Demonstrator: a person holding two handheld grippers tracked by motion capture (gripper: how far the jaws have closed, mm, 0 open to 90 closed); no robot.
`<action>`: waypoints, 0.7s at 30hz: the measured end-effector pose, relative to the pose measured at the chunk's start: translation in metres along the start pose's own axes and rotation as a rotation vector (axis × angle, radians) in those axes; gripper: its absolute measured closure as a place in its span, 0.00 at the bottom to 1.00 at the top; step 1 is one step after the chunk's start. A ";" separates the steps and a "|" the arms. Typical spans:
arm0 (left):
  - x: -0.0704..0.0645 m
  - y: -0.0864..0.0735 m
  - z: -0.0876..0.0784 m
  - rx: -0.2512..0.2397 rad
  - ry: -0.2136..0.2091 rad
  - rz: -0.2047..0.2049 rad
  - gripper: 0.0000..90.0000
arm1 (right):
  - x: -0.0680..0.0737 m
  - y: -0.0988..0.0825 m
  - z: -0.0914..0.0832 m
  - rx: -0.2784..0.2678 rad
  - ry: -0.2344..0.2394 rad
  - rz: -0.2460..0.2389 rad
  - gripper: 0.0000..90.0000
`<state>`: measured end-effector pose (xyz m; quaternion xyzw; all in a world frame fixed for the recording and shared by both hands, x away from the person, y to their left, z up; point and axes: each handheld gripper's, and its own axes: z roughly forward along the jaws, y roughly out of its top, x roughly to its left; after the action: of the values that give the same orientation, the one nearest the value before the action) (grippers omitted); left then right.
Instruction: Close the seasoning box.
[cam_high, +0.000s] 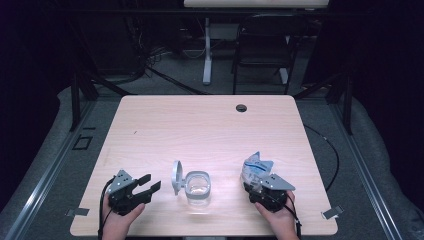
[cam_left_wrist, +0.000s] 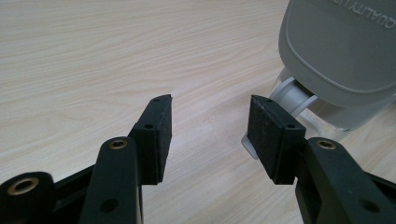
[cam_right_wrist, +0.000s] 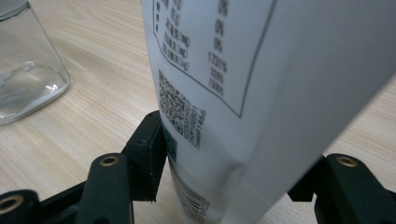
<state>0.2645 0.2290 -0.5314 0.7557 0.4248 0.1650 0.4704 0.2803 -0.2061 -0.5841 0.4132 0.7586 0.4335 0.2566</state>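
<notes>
1. High view: a white pouch with blue printing, crumpled at its top (cam_high: 256, 167), stands near the front right of the pale wooden table (cam_high: 200, 125), gripped low down by the right gripper (cam_high: 264, 192). A clear square glass jar (cam_high: 197, 187) sits between the two grippers, its grey hinged lid (cam_high: 176, 176) swung open and standing on edge on the jar's left. The left gripper (cam_high: 151, 183) rests near the front left with its jaws parted, holding nothing, aimed at the lid.

2. Left gripper view: the left gripper (cam_left_wrist: 210, 135) stands wide open over bare wood. The grey lid (cam_left_wrist: 341, 46) rises at upper right, cut off by the frame; raised letters read "QUALITY", the rest lost at the edge.

3. Right gripper view: the right gripper (cam_right_wrist: 233, 154) is closed on the white pouch (cam_right_wrist: 261, 70), which presses against the left pad and hides the right one. A boxed table of figures, a QR code and a barcode show, all blurred. The glass jar (cam_right_wrist: 28, 74) sits at left, partly cut off.
</notes>
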 end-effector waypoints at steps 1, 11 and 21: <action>0.000 0.000 0.000 0.000 0.002 -0.004 0.56 | 0.000 0.000 0.000 0.001 -0.001 0.000 0.47; 0.000 -0.001 0.001 0.003 0.002 -0.005 0.56 | 0.000 0.001 0.001 -0.002 0.001 0.004 0.47; 0.001 -0.002 0.000 0.005 0.000 -0.005 0.56 | 0.002 0.003 0.005 -0.022 -0.014 -0.003 0.46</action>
<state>0.2644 0.2299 -0.5329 0.7558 0.4273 0.1627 0.4687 0.2836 -0.2013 -0.5843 0.4124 0.7525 0.4387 0.2669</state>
